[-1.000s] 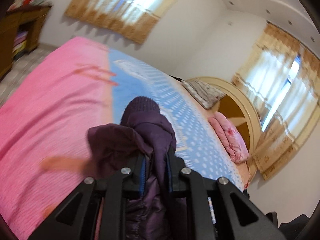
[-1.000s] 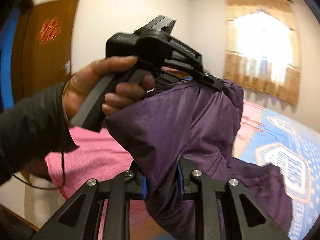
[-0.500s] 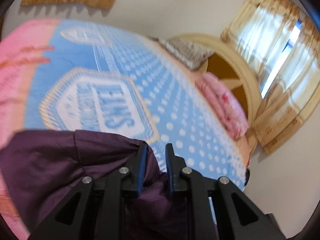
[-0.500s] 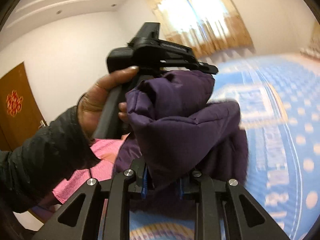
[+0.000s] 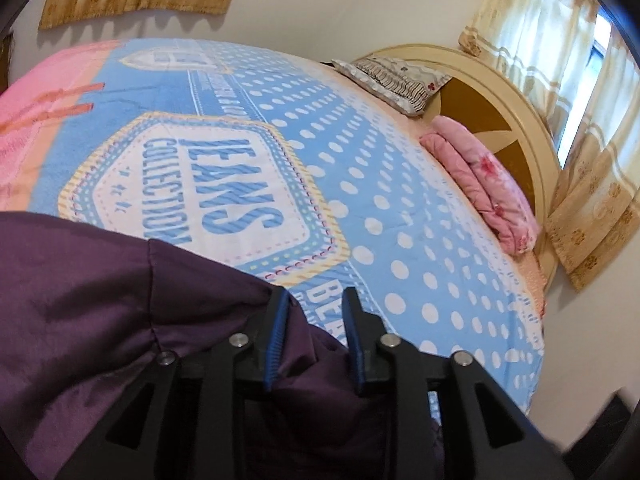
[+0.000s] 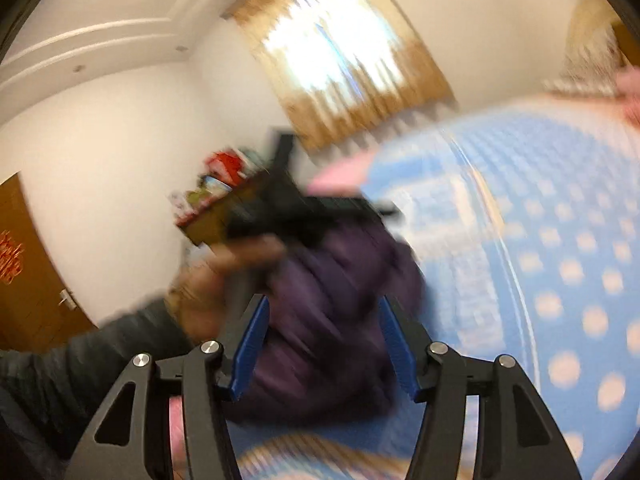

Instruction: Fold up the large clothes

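Observation:
A purple padded jacket (image 5: 104,320) lies bunched on the blue and pink bedspread (image 5: 248,128). In the left wrist view my left gripper (image 5: 314,308) has its jaws a little apart with jacket fabric running between them near the base; its tips stand over the bedspread. In the blurred right wrist view my right gripper (image 6: 322,320) is open, its blue pads wide apart, with the jacket (image 6: 340,300) lying beyond and between them. The other hand-held gripper (image 6: 296,208) sits on top of the jacket there.
A folded pink quilt (image 5: 484,184) and a patterned pillow (image 5: 396,76) lie at the head of the bed by the cream headboard (image 5: 520,108). Curtained windows (image 5: 568,40) are on two walls. A wooden door (image 6: 24,272) and a shelf (image 6: 216,204) stand at the left.
The right gripper has opened and let the jacket go. The left gripper's jaws have parted a little. Both grippers have dropped the jacket down onto the bedspread.

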The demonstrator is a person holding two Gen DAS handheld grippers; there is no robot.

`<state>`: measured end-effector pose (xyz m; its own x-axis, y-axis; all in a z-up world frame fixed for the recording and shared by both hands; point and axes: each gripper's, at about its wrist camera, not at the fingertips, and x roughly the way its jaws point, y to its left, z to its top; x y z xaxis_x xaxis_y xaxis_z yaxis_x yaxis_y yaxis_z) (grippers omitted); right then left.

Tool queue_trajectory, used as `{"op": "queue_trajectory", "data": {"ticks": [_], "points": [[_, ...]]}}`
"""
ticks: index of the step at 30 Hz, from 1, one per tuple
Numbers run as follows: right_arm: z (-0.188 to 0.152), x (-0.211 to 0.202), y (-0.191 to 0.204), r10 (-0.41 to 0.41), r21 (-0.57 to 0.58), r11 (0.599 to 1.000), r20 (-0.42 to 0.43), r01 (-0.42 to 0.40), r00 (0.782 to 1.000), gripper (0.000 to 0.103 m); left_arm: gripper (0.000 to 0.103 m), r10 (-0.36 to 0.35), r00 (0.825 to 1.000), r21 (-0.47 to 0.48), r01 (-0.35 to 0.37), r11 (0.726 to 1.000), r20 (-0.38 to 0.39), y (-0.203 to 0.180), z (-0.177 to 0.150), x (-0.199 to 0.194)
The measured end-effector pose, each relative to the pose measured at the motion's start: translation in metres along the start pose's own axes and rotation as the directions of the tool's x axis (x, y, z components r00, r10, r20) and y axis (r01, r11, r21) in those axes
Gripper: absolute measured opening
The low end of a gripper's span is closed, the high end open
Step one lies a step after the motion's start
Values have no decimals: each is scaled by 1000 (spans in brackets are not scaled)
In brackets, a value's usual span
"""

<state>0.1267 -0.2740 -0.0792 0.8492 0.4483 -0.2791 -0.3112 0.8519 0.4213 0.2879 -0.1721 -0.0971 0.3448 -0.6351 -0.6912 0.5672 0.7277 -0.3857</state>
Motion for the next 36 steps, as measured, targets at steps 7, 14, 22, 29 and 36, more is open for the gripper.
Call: {"op": "queue_trajectory", "data": {"ticks": [7, 14, 22, 29, 36], "points": [[7, 60, 17, 118, 47, 993, -141, -112, 983, 58, 78, 87, 990, 35, -92, 995, 108, -9, 4, -28], [-24, 85, -4, -25, 69, 997, -268, 45, 963, 58, 95, 169, 960, -40, -164, 986, 222, 45, -9, -100], [-26, 87, 8, -106, -13, 994, -318, 107, 942, 58, 99, 227, 949, -110, -208, 972, 216, 76, -70, -117], [33, 66, 30, -192, -67, 980, -107, 185, 976, 70, 103, 301, 925, -66, -293, 954, 232, 71, -80, -99], [72, 145, 23, -145, 1, 989, -183, 148, 972, 73, 103, 325, 915, -57, -321, 945, 238, 70, -84, -99]]}}
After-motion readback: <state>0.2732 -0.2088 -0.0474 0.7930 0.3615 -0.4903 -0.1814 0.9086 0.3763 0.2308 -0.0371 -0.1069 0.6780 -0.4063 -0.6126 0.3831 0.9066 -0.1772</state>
